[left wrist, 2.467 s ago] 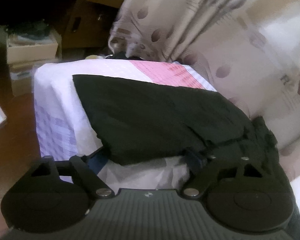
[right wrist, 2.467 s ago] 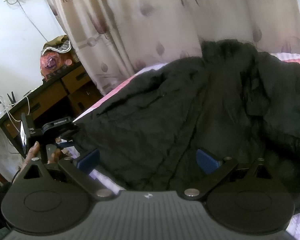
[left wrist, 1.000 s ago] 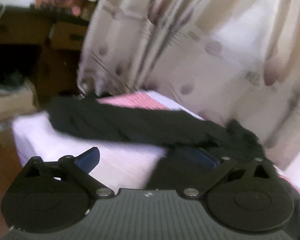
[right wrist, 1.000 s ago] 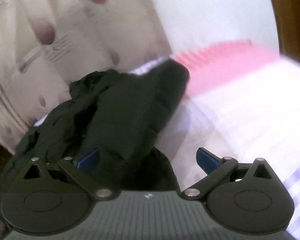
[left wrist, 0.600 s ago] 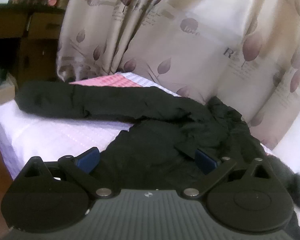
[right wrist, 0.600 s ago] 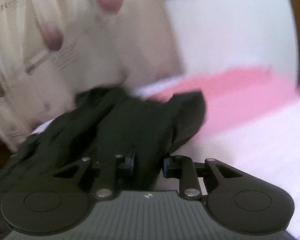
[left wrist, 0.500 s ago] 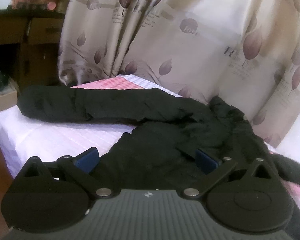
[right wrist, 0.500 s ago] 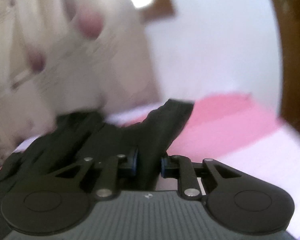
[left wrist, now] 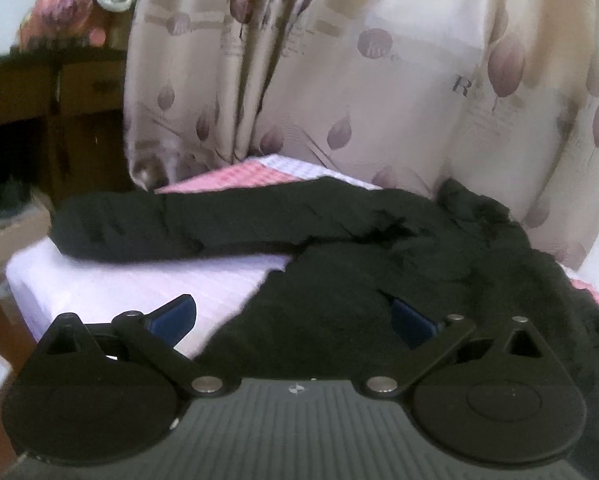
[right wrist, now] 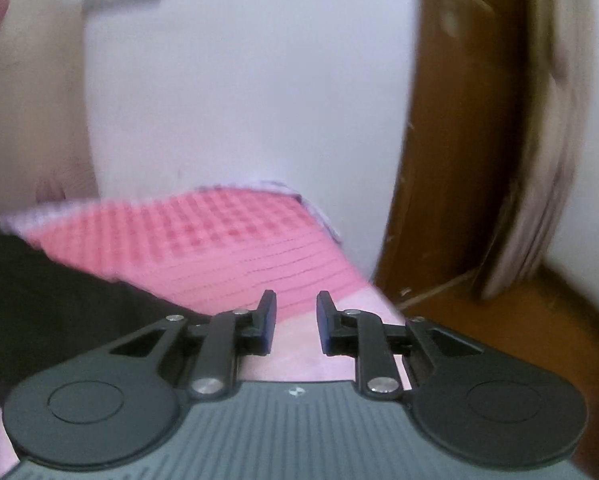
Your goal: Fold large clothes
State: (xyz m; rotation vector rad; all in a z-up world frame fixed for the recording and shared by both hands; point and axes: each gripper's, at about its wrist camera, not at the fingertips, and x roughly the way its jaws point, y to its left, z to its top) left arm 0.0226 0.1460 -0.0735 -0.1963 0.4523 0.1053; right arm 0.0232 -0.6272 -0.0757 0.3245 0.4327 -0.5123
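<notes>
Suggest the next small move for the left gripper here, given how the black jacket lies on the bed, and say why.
Probably close the left gripper on the black jacket edge lying between its wide-open jaws. One sleeve is stretched flat across the checked bedsheet, unfolded. The right gripper is no help yet: its jaws are opening with nothing between them, and it points at bare pink sheet, the jacket off to its left.

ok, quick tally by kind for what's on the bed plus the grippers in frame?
Black jacket: 1
Checked bedsheet: 1
Grippers: 2, the left gripper open over the jacket, the right gripper with jaws opening and nothing between them
Total: 4
</notes>
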